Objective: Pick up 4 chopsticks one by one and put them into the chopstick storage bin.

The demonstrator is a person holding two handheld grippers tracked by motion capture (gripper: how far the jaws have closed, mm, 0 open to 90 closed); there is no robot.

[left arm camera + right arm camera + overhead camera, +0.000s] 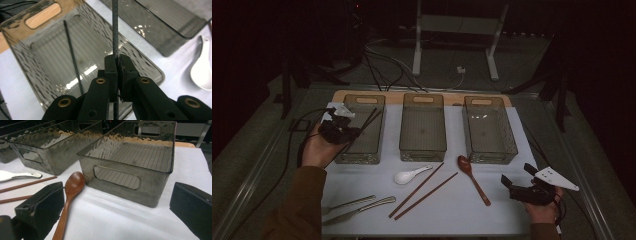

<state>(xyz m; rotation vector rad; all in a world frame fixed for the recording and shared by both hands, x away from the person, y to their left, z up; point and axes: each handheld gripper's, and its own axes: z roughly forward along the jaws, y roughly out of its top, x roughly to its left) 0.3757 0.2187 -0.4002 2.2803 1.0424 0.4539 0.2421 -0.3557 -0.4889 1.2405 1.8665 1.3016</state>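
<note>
1. Black plastic jaws of the left claw (117,66) are clenched on a thin dark chopstick (115,30), which runs straight up between the pads and out past them below.
2. In the high view the left claw (338,131) hangs over the near left part of the left bin (374,102), with the chopstick (367,122) slanting across that bin.
3. A second dark chopstick (72,53) lies inside the left bin (22,53), resting on its ribbed floor.
4. The right claw (518,181) sits at the near right of the desk (452,210), released, jaws wide apart with nothing between them.
5. Just left of it lies a brown wooden spoon (473,177), its bowl near the right bin (507,132).
6. The middle bin (423,100) stands between the other two.
7. Nearer the person lie a white soup spoon (409,175), two reddish chopsticks (424,192), and a metal knife and fork (357,206) at the near left.
</note>
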